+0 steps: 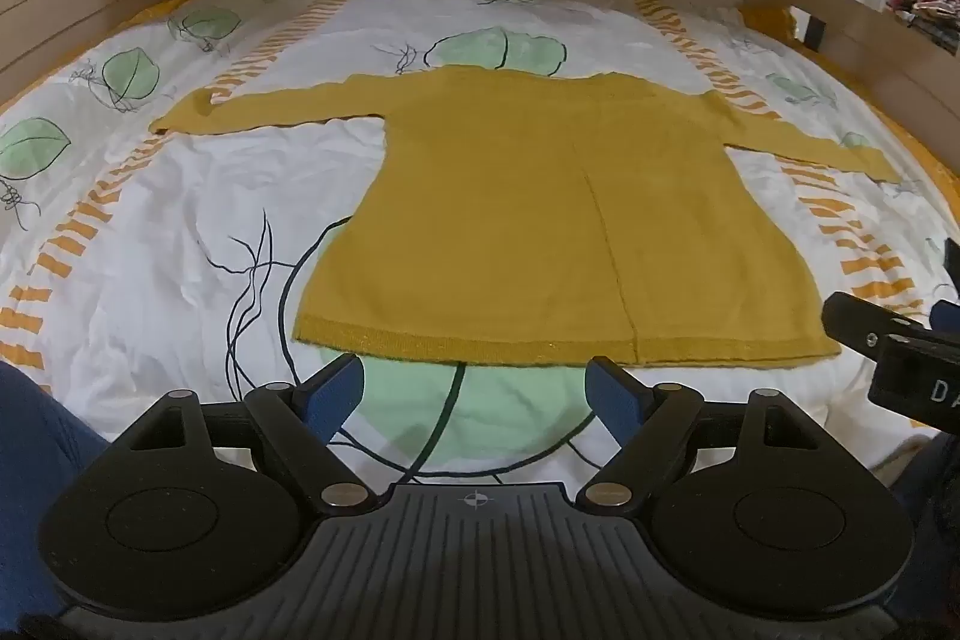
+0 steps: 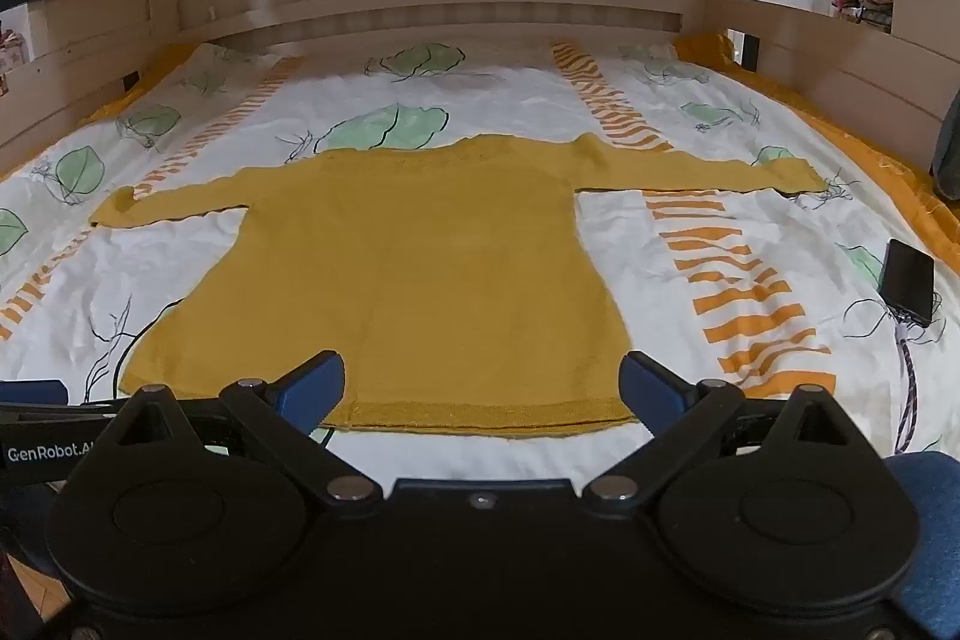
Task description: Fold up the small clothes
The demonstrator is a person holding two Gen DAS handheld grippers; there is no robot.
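Mustard-yellow knit sweater (image 1: 540, 220) lies flat in the middle of a bed, spread on a white bedsheet (image 1: 150, 250) printed with green leaves and orange stripes, hem towards the cameras and both sleeves stretched out to the sides. Laid open and smooth like this, with a sleeve free on each side, the garment looks set out ready for a first fold; no fold is visible yet.

Left gripper (image 1: 474, 388) hangs just short of the hem, angled down at the bedding, its blue-padded jaws standing wide apart with nothing between them. Right gripper (image 2: 483, 385) is posed much the same, tilted down over the hem near the sweater's right corner, jaws likewise spread and empty; part of it shows at the right edge of the left wrist view, so the two tools sit side by side at the near edge of the bed.

A dark phone (image 2: 909, 283) with a braided cable rests on the sheet well to the right of the sweater. Wooden bed rails (image 2: 450, 10) enclose the far side.
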